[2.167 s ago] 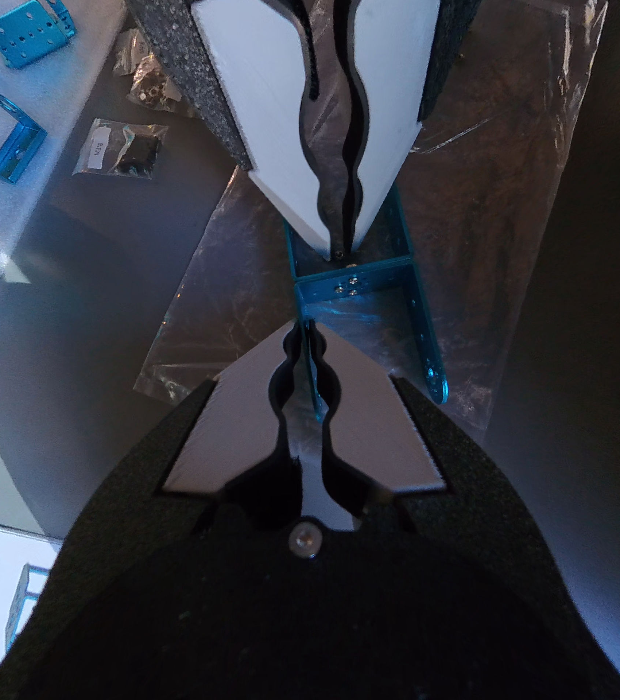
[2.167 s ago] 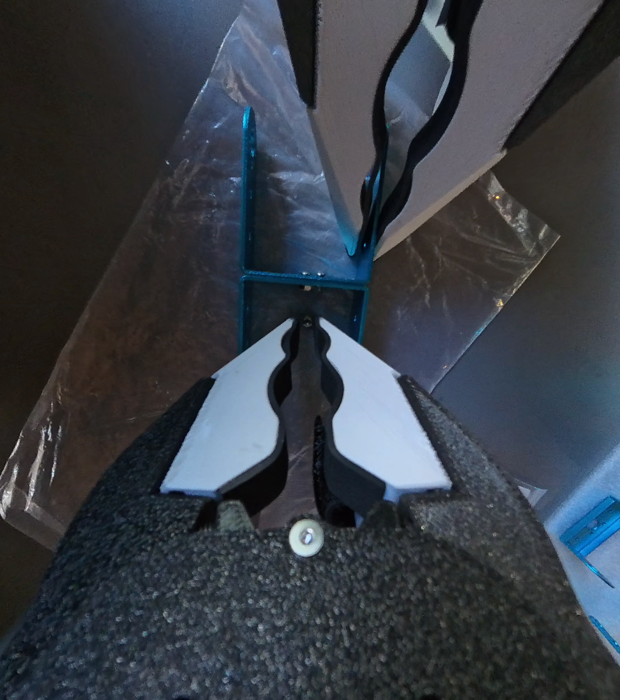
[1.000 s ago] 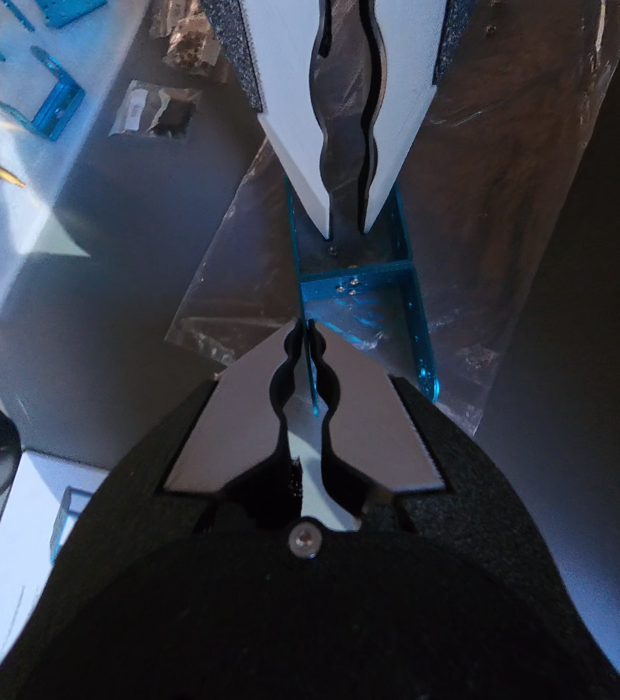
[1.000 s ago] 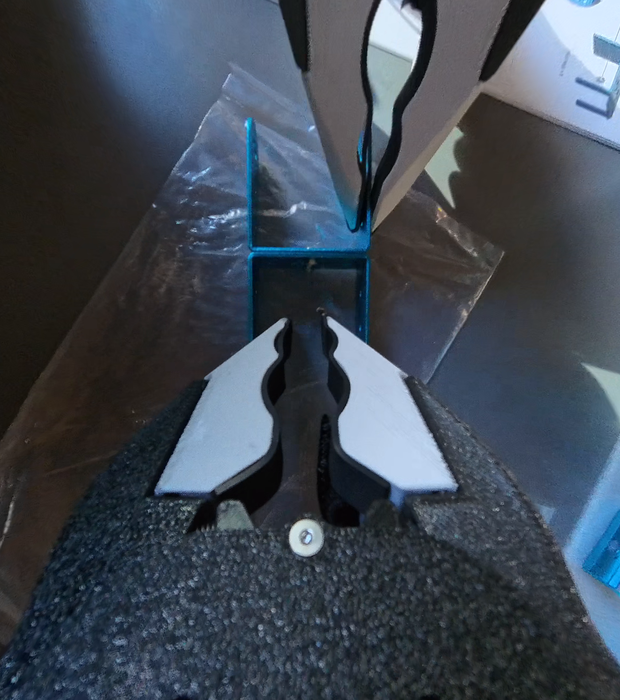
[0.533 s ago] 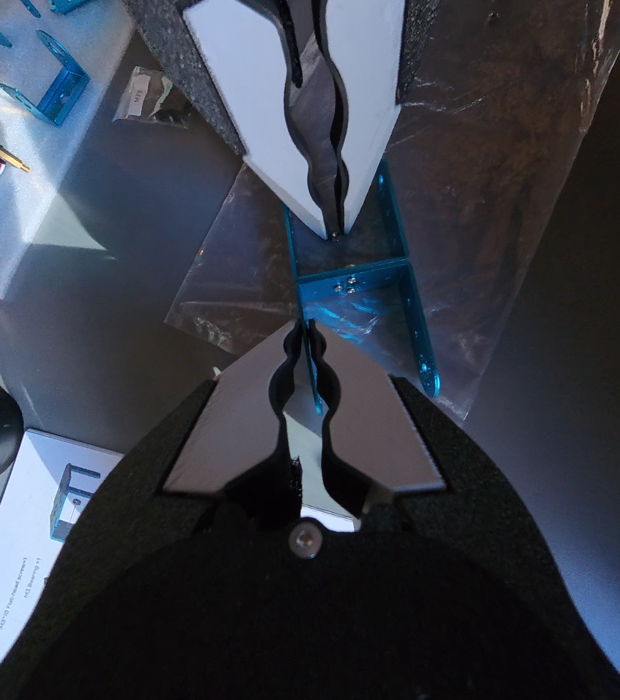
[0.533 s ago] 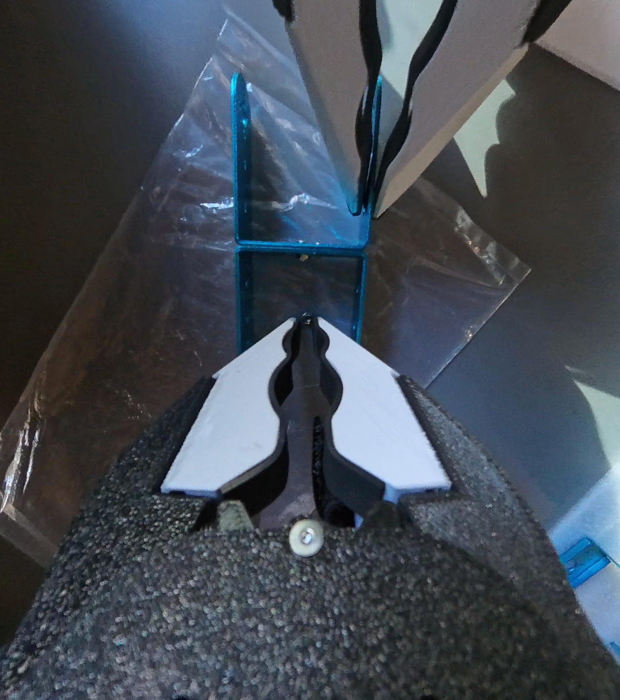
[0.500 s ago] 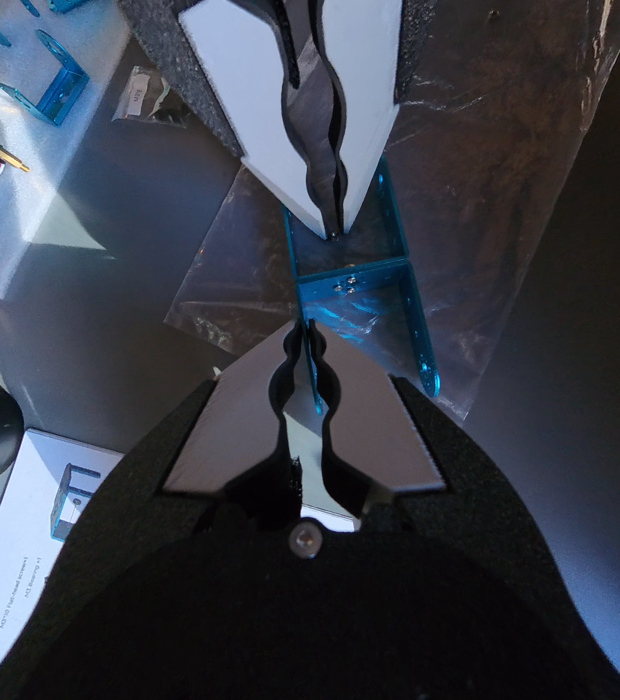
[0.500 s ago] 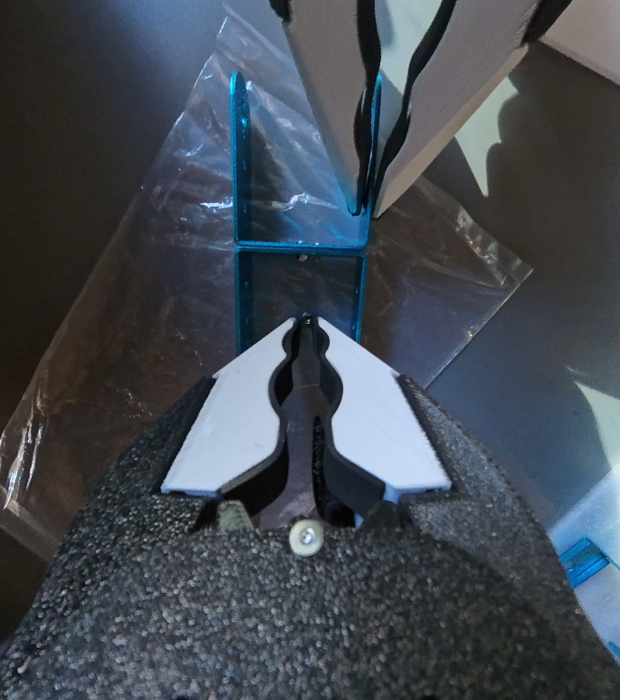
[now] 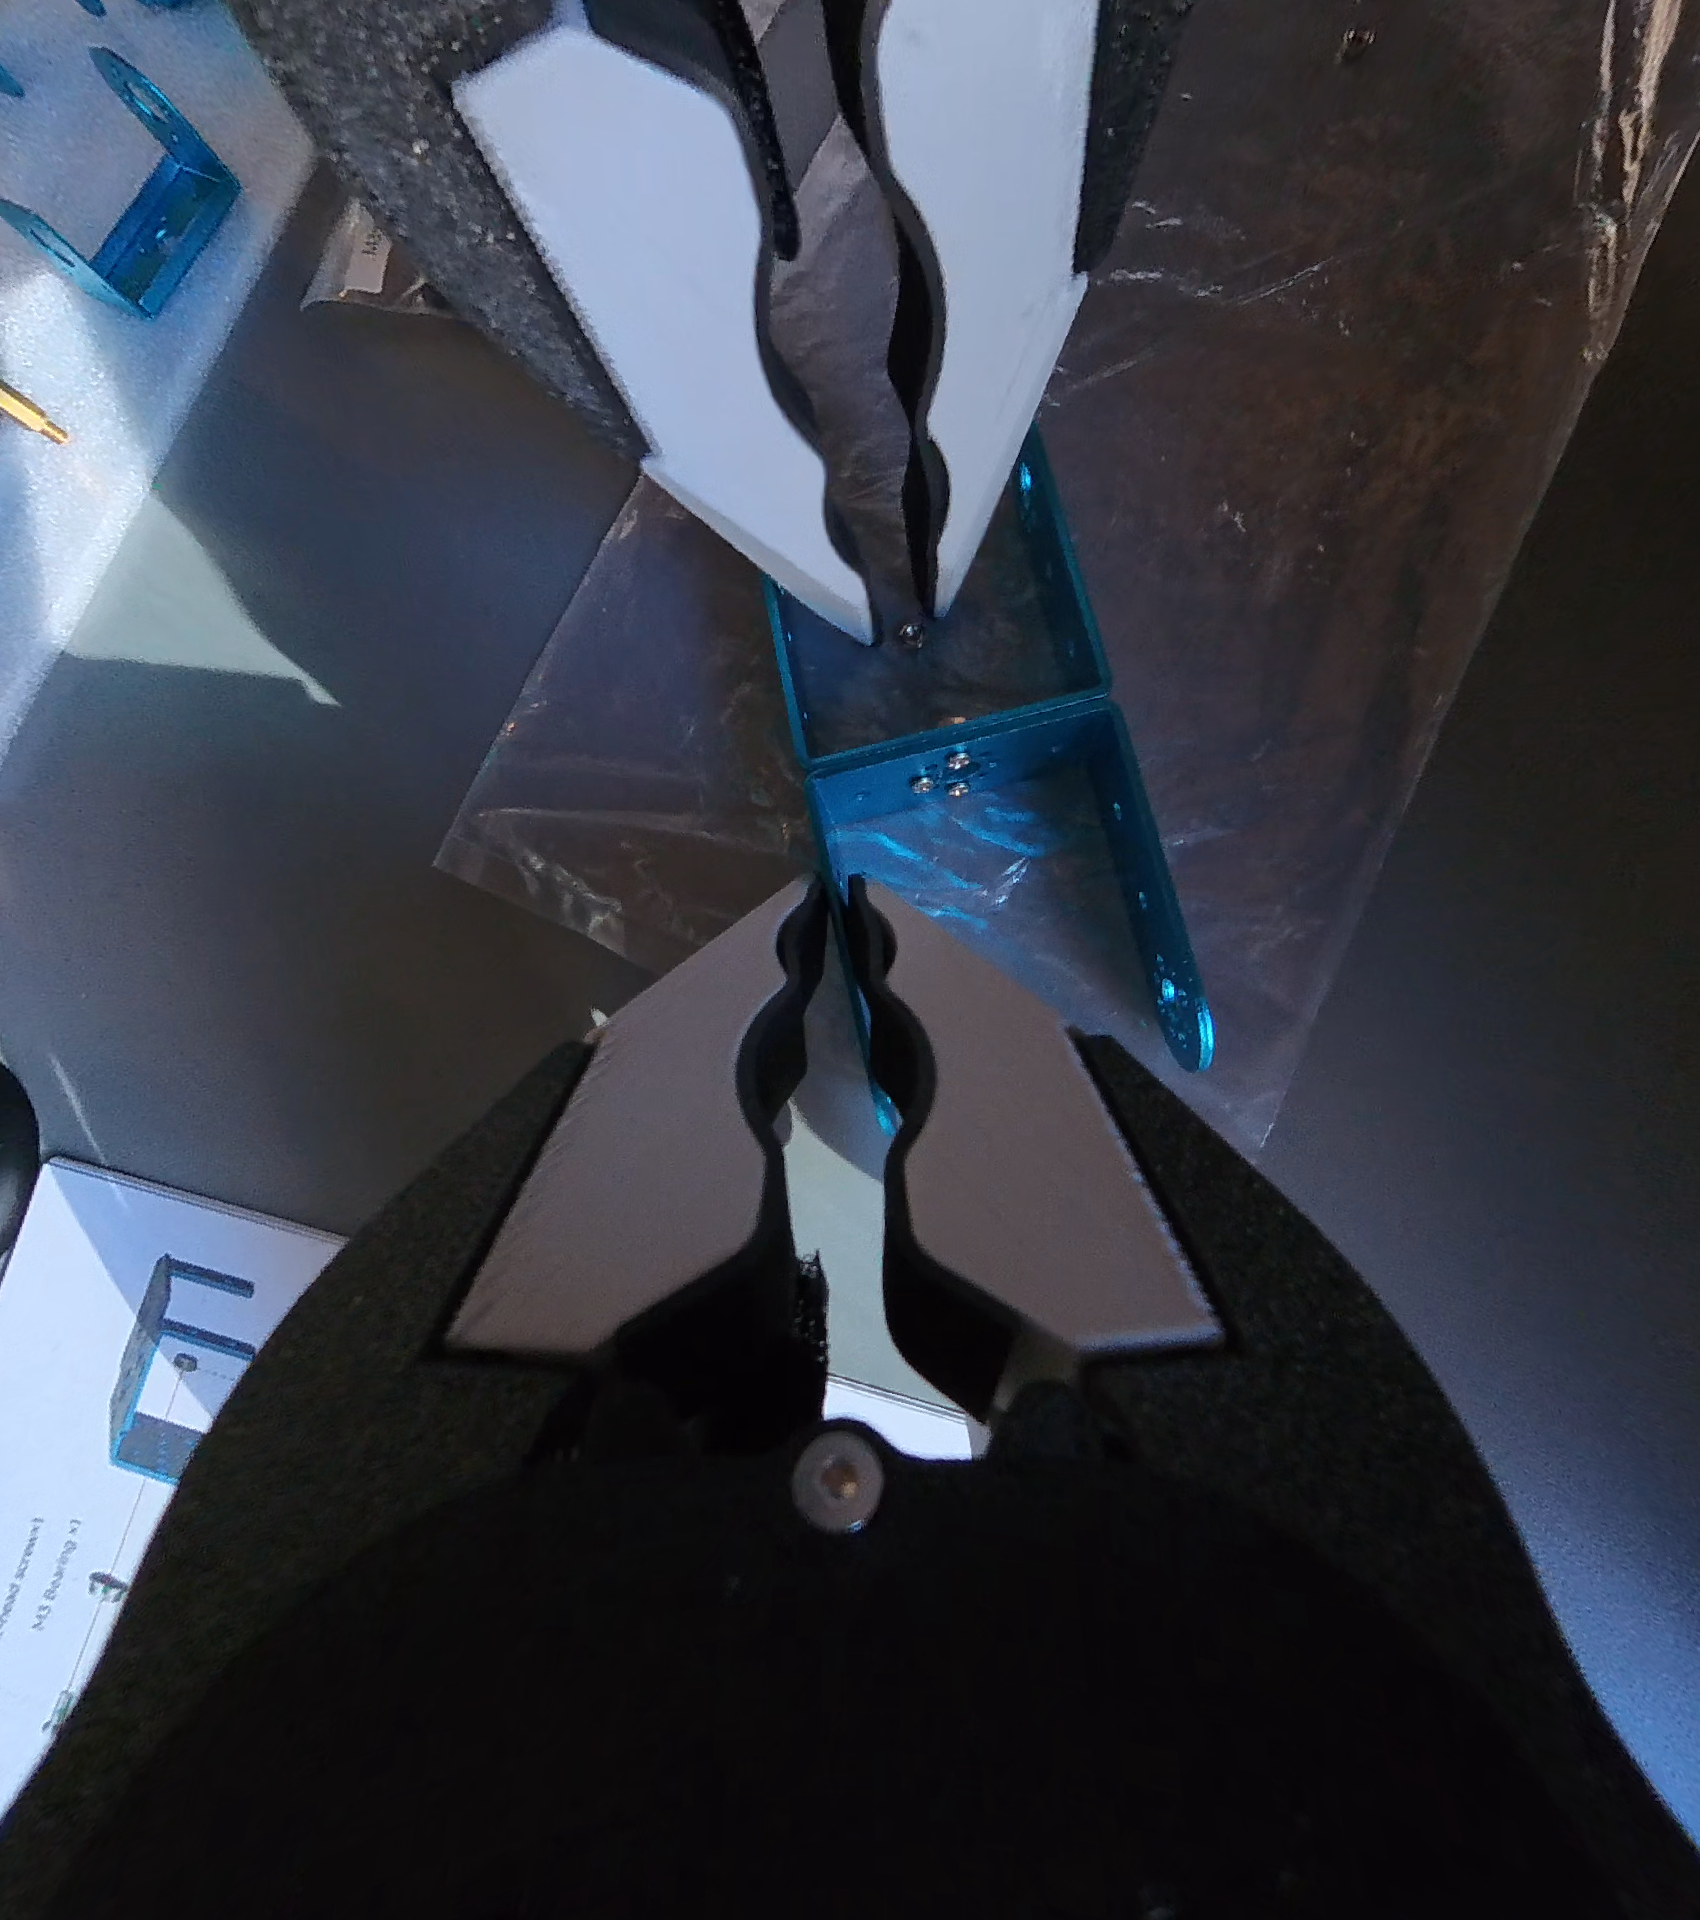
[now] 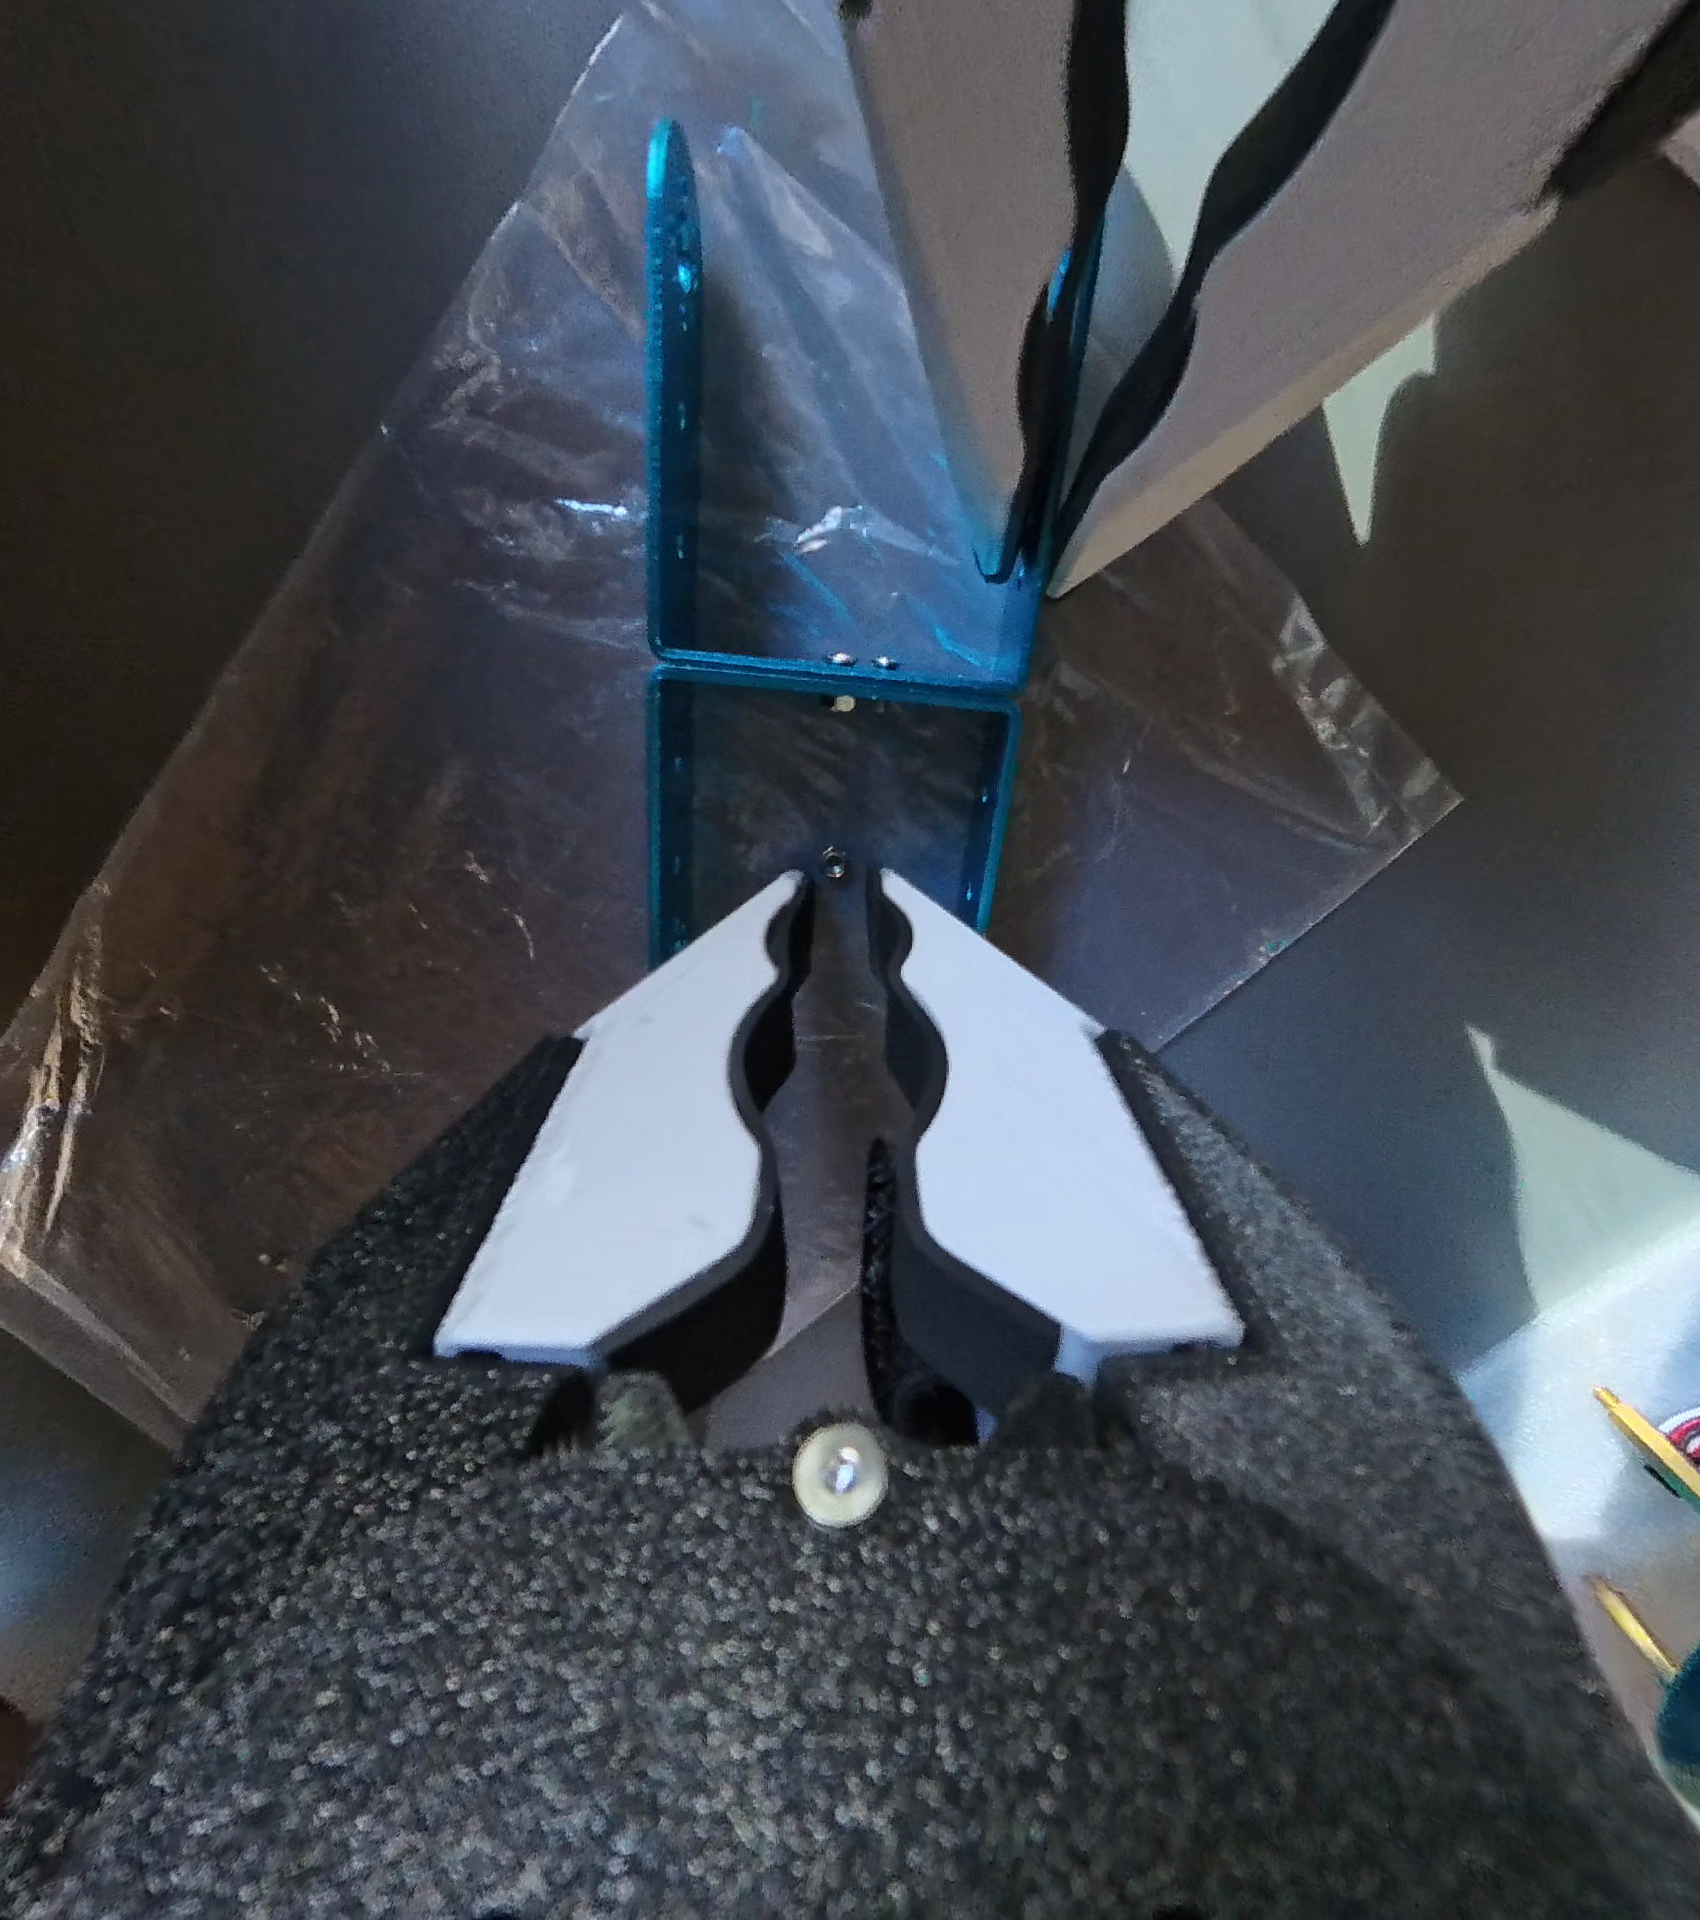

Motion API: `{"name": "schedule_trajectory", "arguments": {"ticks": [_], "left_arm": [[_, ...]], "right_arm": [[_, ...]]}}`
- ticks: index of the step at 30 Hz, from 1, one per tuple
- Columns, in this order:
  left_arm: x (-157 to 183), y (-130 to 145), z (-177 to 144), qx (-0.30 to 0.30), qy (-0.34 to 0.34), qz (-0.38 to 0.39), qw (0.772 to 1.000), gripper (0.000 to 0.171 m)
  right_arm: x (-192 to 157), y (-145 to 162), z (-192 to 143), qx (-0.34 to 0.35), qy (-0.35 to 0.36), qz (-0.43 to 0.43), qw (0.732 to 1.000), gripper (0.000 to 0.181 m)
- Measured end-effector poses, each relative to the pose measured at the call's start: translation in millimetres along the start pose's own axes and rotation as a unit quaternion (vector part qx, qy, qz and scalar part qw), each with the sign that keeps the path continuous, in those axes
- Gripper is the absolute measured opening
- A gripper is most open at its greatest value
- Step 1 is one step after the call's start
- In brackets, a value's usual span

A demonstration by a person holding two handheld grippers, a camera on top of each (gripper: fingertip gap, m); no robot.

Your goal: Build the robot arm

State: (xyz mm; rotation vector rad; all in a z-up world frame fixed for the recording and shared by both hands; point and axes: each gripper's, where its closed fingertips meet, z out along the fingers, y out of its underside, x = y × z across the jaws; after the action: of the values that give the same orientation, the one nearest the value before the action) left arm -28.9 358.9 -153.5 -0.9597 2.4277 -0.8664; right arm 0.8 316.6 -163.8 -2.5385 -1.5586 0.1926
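**Bracket pinched at one side, small nut loose at the other tips**

The left gripper [image 9: 833, 894] is clenched on one thin side wall of the blue bracket [image 9: 960, 769], a pair of U-shaped pieces joined back to back. It stands at the centre of the left wrist view on a clear plastic bag [image 9: 1345, 416]. The right gripper [image 10: 838, 883] has its jaws slightly parted. A small dark nut [image 10: 833, 860] sits just off its tips, inside the near U, and looks ungrasped.

Risks, as I judge them:
- The nut could roll or get nudged away on the slick bag.
- The bag may slide on the dark table [image 9: 202, 727].
- The one-wall grip could let the bracket twist.

The walls of the U hem in the right tips on both sides. There is open room at right in the left wrist view. A tray of spare parts [image 9: 155, 244] crowds the upper left, and a white sheet [image 9: 46, 1403] fills the lower left.
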Motion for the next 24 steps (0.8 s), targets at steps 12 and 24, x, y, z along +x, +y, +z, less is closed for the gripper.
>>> {"name": "schedule_trajectory", "arguments": {"ticks": [12, 24], "left_arm": [[1.1, 4.4, 2.7, 0.002, -0.001, -0.005, 1.0, 0.002], [0.2, 3.3, 6.1, 0.007, 0.006, -0.01, 1.0, 0.001]], "right_arm": [[-0.6, -0.1, 0.4, -0.016, 0.018, -0.034, 0.999, 0.007], [-2.1, -3.3, 1.8, -0.038, 0.009, -0.062, 0.997, 0.004]]}}
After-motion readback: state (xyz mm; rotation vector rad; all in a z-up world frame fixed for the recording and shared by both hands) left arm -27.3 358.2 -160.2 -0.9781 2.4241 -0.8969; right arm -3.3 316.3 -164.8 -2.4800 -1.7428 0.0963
